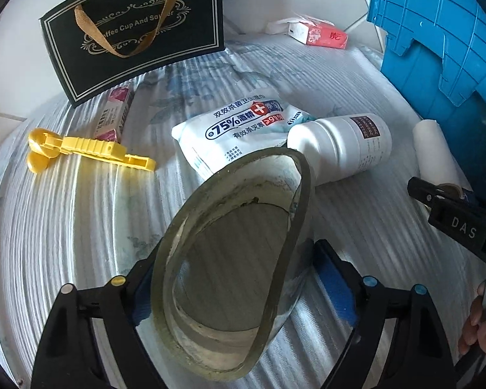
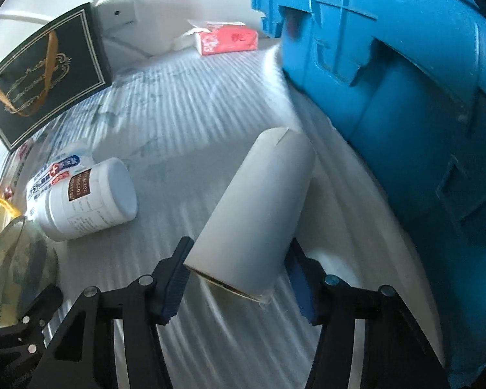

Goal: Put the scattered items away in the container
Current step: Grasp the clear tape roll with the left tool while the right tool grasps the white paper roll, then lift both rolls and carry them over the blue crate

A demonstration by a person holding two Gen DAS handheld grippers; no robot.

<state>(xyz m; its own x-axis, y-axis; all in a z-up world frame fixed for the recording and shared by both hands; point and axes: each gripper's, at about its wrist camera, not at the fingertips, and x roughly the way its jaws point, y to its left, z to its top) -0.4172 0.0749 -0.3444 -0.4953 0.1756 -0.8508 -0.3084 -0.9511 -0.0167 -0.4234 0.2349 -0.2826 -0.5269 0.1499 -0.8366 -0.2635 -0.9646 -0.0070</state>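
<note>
Lay on the striped bed beside the blue bin (image 2: 388, 103): white roll (image 2: 259, 207), long way pointing straight ahead, between right gripper (image 2: 239, 278) jaws, clamped. Left gripper (image 1: 239, 288) jaws hugged tape ring (image 1: 233, 259).

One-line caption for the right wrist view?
Right tool straddles a white paper roll lying beside the blue crate.

A: The roll of tape (image 1: 230, 278) looks like clear glossy plastic, yellowed and grimy at the rim.

B: The tube (image 2: 256, 214) beside the crate (image 2: 405, 103) is matt white paper or card; the crate is hard moulded blue plastic, smooth with a slight sheen.

A: The bottle (image 1: 343, 146) is smooth white plastic, fairly shiny. The wipes pack (image 1: 236, 129) is glossy film.

B: The clip (image 1: 87, 149) is yellow plastic, and the bag (image 1: 136, 29) matt black paper with a satiny ribbon.
</note>
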